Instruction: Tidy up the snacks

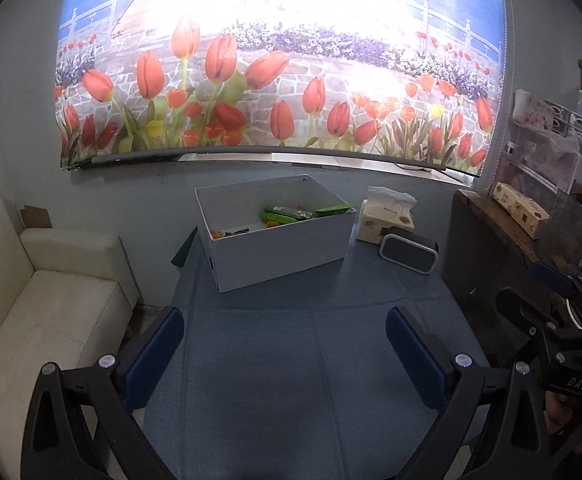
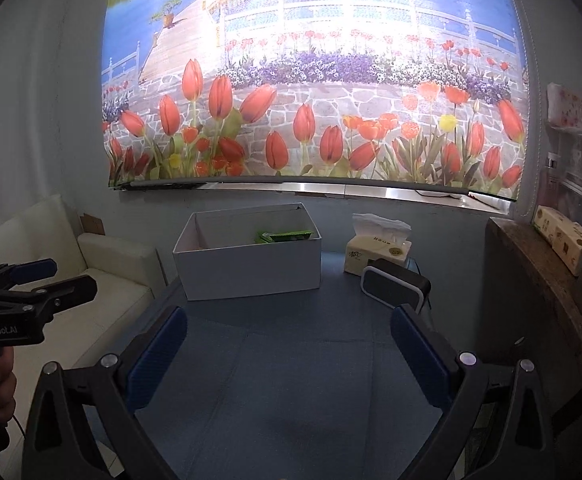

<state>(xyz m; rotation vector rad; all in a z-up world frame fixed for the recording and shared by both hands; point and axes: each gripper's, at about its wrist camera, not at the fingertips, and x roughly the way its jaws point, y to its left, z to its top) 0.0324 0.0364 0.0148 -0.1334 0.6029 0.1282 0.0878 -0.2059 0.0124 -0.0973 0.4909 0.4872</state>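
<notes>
A white open box (image 1: 283,246) stands at the far side of the blue table (image 1: 291,380). Green snack packets (image 1: 291,213) and small orange pieces lie inside it. The box also shows in the right wrist view (image 2: 251,266) with green packets (image 2: 285,236) in it. My left gripper (image 1: 285,354) is open and empty, held above the table well short of the box. My right gripper (image 2: 289,354) is open and empty too, at a similar distance. The left gripper shows at the left edge of the right wrist view (image 2: 43,278).
A tissue pack (image 1: 387,220) and a small black speaker (image 1: 409,252) sit right of the box. A white sofa (image 1: 51,312) stands left of the table. A wooden shelf (image 1: 503,224) with a carton and clutter is on the right. A tulip blind covers the wall behind.
</notes>
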